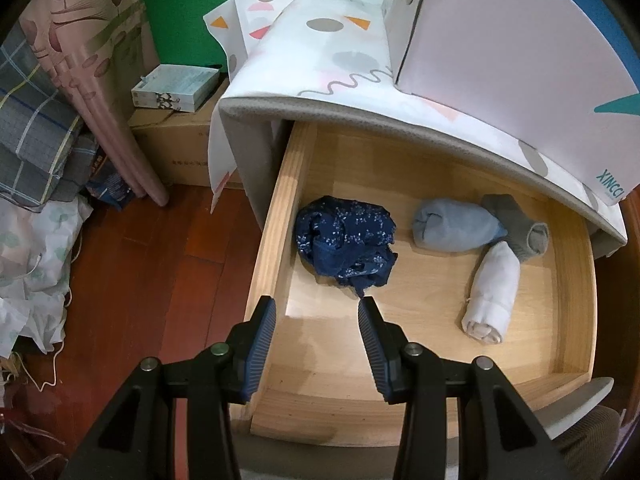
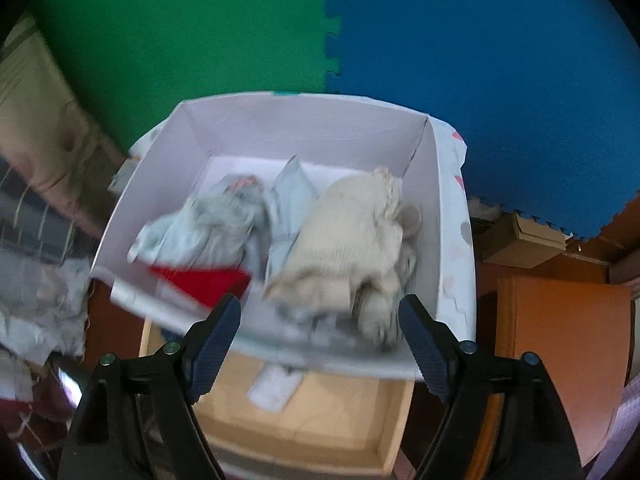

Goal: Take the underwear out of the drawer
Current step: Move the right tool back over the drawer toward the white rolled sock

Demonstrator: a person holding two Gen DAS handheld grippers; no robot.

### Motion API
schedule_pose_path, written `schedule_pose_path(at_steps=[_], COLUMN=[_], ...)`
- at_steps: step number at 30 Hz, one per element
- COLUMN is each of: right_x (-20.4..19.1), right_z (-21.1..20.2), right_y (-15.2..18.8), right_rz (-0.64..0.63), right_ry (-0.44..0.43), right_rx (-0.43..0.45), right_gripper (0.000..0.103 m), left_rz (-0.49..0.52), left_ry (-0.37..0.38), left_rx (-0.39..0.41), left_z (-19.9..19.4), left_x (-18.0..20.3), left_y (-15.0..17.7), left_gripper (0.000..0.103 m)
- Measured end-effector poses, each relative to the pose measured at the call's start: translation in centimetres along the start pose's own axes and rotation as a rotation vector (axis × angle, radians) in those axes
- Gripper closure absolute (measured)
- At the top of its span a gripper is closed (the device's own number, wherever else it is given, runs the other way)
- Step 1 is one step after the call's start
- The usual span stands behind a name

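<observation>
- Clearly, in the left wrist view, the left gripper [image 1: 317, 306] hangs over the near left part of the open wooden drawer [image 1: 276, 216], its 2 fingers apart with nothing between them; 1 tip sits over the drawer's left wall, the other over the floor inside.
- Just above the tips, at centre frame, lies the dark blue underwear [image 1: 346, 238], crumpled against the left wall and apart from the pads. It looks like the nearest piece, so the gripper seems poised for it.
- Right of centre lie 3 rolled items: a light blue roll [image 1: 454, 228], a grey sock [image 1: 520, 226] touching it, and a white roll [image 1: 494, 292] below them. They are still in the drawer, so the task is judged unfinished.
- At upper right, a white box [image 1: 508, 44] stands on the patterned cloth [image 1: 320, 52] covering the cabinet top, directly above the drawer, handy as a drop-off.
- In the right wrist view, which is blurred, the right gripper [image 2: 320, 320] sits above that box's near rim [image 2: 304, 356], fingers wide apart and empty.
- Inside, at centre frame, a cream garment [image 2: 352, 236] lies right, a pale grey garment [image 2: 208, 224] left, with something red [image 2: 204, 282] beneath. These look already moved.
- Below the box, at lower centre, the drawer's floor shows.
</observation>
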State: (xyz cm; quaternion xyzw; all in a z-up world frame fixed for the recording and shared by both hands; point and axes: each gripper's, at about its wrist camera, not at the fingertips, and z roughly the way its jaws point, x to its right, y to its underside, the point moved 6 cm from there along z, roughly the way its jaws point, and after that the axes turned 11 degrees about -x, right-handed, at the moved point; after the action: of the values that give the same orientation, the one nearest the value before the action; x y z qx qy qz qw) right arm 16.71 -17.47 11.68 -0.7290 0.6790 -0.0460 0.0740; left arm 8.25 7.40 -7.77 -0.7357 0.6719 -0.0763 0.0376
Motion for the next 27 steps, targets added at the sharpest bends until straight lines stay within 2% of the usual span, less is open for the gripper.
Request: schedule_pose_path(at_steps=[4,7,11,15,22,27], right_x=[-0.6,-0.9,-1.1,-1.9,-3.9,-4.9], right_z=[-0.1,1.3,4.7,8.3,14.5,17.9], right_y=[3.8,6.7,10.8,13.2,14.5,13.9], right_rz=[-0.034,-0.043,-0.066,-0.059,-0.010,0.033], right_ry=[-0.014,-0.018,0.000,-0.022,-0.039,-0.029], right_rx=[-0.021,-0.056,-0.124,-0.192,-0.263,-0.282], right_gripper=[0.023,0.023,0.023,0.023,0.024,0.031], left_rz=[0.005,0.005,0.012,0.023,0.030,0.031], left_ry=[-0.010,-0.012,-0.022,-0.029,-0.021,-0.015], left_rx=[-0.005,-0.003,-0.003,-0.003,-0.016,-0.021], left_z=[0.2,0.2,0.2,0.2,0.3,0.4], left_x=[0.0,-0.1,0.0,0.1,0.3,0.3], left_y=[0.1,0.2,0.2,0.3,0.4,0.4], left_gripper=[0.059,0.059,0.059,0.059,0.059,0.059])
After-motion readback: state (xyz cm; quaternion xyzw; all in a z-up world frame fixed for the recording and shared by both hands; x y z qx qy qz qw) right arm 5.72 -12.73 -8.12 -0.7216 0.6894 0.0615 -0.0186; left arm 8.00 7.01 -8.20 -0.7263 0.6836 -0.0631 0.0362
